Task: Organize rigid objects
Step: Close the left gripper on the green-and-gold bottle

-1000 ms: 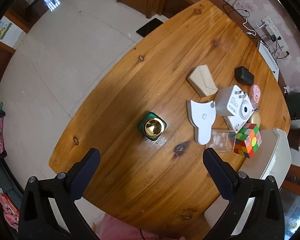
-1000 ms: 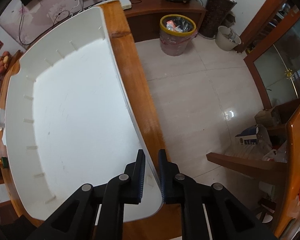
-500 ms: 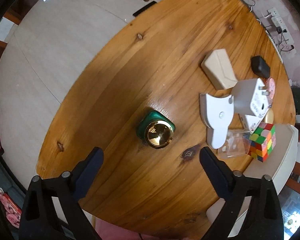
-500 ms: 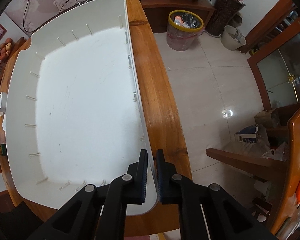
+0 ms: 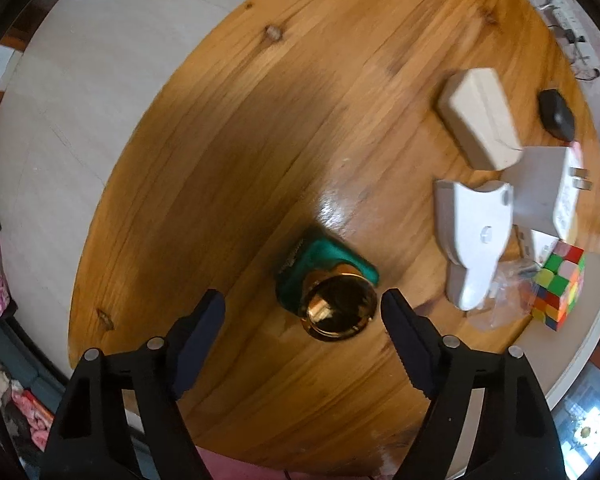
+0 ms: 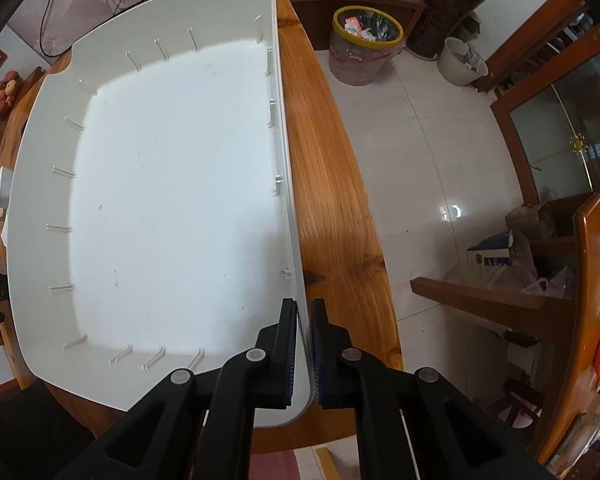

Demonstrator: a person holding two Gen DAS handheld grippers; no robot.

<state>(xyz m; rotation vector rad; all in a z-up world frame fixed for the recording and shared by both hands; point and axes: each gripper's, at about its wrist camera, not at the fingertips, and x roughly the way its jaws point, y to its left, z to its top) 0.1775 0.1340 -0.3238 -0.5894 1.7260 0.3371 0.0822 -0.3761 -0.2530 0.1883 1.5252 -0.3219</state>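
Observation:
A green bottle (image 5: 324, 254) with a shiny gold cap (image 5: 340, 312) stands upright on the round wooden table (image 5: 228, 152). My left gripper (image 5: 302, 302) hangs just above it, one finger on each side of the cap. Its jaws are closing and the pads do not touch the bottle. My right gripper (image 6: 303, 310) points down and is shut on the right rim of the empty white tray (image 6: 172, 200), near its front corner. The tray's edge (image 5: 580, 360) also shows at the right of the left wrist view.
To the right of the bottle lie a beige box (image 5: 480, 120), a white plastic piece (image 5: 472, 236), a white plug adapter (image 5: 548, 192), a clear box (image 5: 504, 300), a colour cube (image 5: 560, 284) and a small black object (image 5: 556, 116). A waste bin (image 6: 364, 48) stands on the tiled floor.
My left gripper has come down over the green bottle and its fingers have drawn closer together. The right gripper stays clamped on the tray rim while more of the tray has come into its view.

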